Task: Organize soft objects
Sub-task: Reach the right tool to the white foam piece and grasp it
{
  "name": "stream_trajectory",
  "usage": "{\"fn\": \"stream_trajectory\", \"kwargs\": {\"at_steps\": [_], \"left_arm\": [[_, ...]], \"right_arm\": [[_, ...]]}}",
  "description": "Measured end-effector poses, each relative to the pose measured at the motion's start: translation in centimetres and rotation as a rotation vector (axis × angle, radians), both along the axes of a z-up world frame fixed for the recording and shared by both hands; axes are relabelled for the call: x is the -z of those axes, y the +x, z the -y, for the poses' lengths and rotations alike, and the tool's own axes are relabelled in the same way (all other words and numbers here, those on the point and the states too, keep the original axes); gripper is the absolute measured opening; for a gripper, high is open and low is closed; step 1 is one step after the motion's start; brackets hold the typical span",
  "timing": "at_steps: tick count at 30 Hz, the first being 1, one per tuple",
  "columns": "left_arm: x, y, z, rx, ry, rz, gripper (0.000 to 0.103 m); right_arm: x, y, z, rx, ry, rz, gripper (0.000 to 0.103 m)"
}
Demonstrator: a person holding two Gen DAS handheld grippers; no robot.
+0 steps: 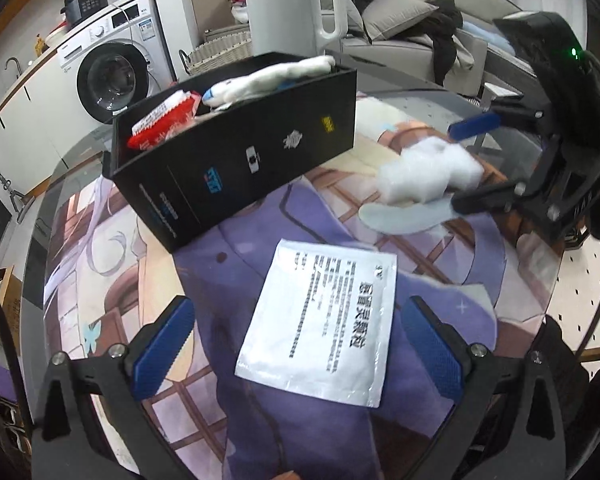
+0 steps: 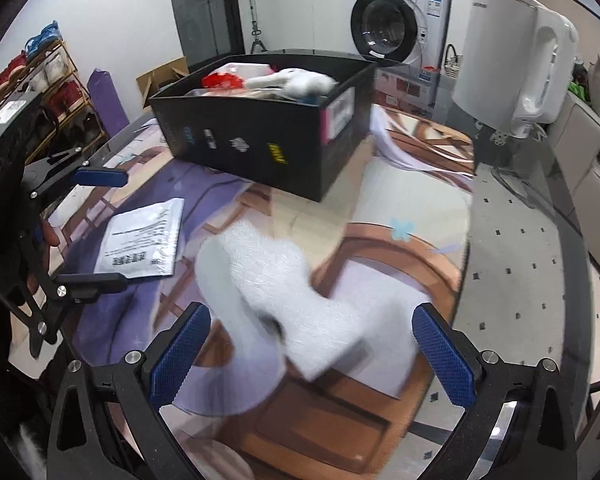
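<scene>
A fluffy white sock (image 2: pixel 284 292) lies on the printed mat between the open fingers of my right gripper (image 2: pixel 310 354); it also shows in the left wrist view (image 1: pixel 424 176), with the right gripper (image 1: pixel 466 164) around it. A flat silver sachet (image 1: pixel 320 320) with black print lies between the open fingers of my left gripper (image 1: pixel 298 350); it also shows in the right wrist view (image 2: pixel 142 238). A black box (image 1: pixel 236 152) behind holds a white plush toy (image 1: pixel 268 78) and a red packet (image 1: pixel 160 124). Neither gripper holds anything.
A white kettle (image 1: pixel 296 4) stands behind the box, and also at the right in the right wrist view (image 2: pixel 516 60). The round glass table's edge (image 1: pixel 556 276) curves close on the right. A washing machine (image 1: pixel 108 68) and sofa (image 1: pixel 412 32) stand beyond.
</scene>
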State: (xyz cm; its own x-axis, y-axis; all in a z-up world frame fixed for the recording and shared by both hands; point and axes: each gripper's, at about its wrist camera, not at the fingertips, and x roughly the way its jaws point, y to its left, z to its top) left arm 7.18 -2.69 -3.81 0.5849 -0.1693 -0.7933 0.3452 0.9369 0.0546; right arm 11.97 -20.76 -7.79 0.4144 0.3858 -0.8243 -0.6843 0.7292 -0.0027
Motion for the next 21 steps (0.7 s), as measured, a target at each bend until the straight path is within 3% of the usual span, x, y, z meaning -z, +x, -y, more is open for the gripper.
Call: {"fn": "stream_trajectory", "kwargs": {"at_steps": [8, 16, 21], "left_arm": [[0.2, 0.0, -0.9, -0.008, 0.008, -0.02, 0.103], [0.2, 0.4, -2.4, -0.075, 0.016, -0.02, 0.103], [0.3, 0.6, -3.1, -0.102, -0.003, -0.027, 0.103]], "right_arm": [[0.5, 1.3, 2.9, 0.063, -0.038, -0.03, 0.103], [0.1, 3.0, 4.5, 0.231, -0.047, 0.046, 0.103], [-0.5, 2.3, 4.0, 0.148, -0.001, 0.029, 0.103]]}}
